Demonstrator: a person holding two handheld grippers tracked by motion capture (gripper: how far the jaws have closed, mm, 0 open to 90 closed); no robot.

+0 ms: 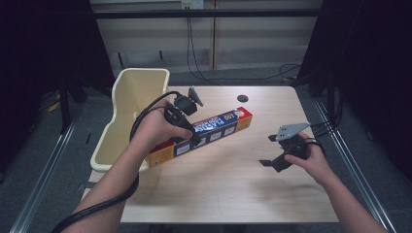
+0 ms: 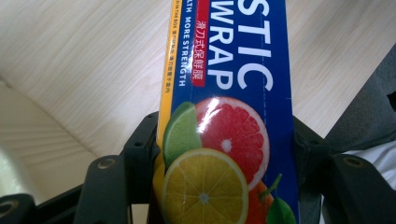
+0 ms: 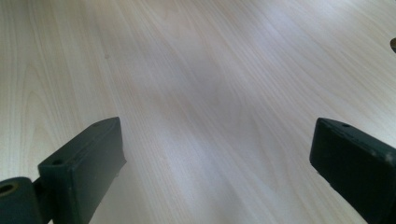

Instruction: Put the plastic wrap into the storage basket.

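Spanning the foreground, the pale wood-grain table [image 1: 228, 194] carries the right gripper [image 1: 272, 150], jaws spread wide above bare tabletop. The left gripper [image 1: 187, 132] clamps the plastic wrap box [image 1: 214, 128] beside a cream bin [image 1: 128, 116] at the table's left edge. Beyond, cables [image 1: 194, 53] hang against a dim wall.

The plastic wrap box [image 1: 204, 133] is a long, narrow carton, blue on its face with white lettering, a yellow edge strip and a red end cap. In the left gripper view its face [image 2: 229, 140] shows a grapefruit half, a lemon slice and a lime wedge. It runs diagonally over the wooden table [image 1: 233, 189], red end toward the far right, near end beside the cream bin [image 1: 127, 104]. The left gripper [image 1: 187, 131] clamps it mid-length, a jaw on each long side.
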